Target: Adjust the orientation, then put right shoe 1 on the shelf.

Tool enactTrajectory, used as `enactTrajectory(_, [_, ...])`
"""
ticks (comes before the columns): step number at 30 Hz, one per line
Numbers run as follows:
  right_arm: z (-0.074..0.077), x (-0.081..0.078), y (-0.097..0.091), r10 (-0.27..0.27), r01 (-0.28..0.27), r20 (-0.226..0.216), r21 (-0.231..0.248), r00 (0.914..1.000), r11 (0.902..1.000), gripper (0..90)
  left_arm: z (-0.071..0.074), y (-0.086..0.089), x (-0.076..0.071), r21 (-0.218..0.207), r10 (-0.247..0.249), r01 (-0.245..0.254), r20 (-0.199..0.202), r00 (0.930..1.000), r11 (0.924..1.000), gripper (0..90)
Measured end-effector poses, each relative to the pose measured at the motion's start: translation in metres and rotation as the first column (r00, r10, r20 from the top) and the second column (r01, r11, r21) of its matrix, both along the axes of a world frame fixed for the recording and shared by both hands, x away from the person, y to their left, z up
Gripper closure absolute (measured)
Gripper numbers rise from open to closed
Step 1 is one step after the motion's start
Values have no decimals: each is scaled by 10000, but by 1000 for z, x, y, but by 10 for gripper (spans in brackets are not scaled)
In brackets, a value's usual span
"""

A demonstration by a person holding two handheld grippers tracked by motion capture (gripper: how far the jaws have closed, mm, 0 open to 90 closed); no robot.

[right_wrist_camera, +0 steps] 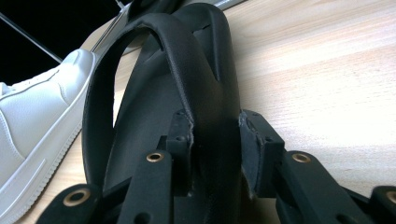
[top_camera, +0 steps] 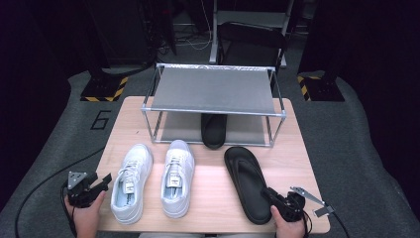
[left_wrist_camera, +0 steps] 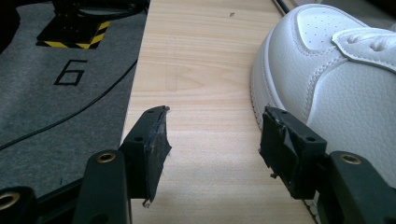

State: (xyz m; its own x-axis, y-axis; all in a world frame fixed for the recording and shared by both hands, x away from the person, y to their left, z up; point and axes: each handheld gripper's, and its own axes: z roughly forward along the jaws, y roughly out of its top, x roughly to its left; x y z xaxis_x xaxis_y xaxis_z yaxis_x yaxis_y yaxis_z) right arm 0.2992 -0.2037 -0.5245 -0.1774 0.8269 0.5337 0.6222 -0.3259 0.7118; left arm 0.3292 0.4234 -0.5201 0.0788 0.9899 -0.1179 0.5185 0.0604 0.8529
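The right gripper (top_camera: 275,197) at lower right had its jaws closed on the heel edge of the black sandal (top_camera: 246,181); the left gripper (top_camera: 101,182) at lower left stood wide open, empty, just beside a white sneaker (top_camera: 131,182). A "6" (top_camera: 100,119) marked the floor mat at upper left.

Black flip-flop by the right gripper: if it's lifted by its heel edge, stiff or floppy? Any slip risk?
Probably floppy: the flip-flop is a long, thin sole, and the right gripper has it by one side near the heel, so the toe end would likely sag. It looks light, like foam. The surface appears smooth and slightly glossy, so it may twist or slide between the jaws.
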Motion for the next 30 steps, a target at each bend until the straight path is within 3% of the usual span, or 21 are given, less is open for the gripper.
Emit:
enactTrajectory(13, [8,8,-2,-565,565,169,-9,9983,9984,664,0,0,0,47,-50,50,8,10000,10000,412])
enactTrajectory(16, [9,13,-2,-664,661,290,121,9974,9977,664,0,0,0,51,-57,57,10,10000,10000,412])
enactTrajectory(30, [20,49,4,-1179,1198,462,-418,9919,9919,663,0,0,0,-20,-29,29,32,10000,10000,412])
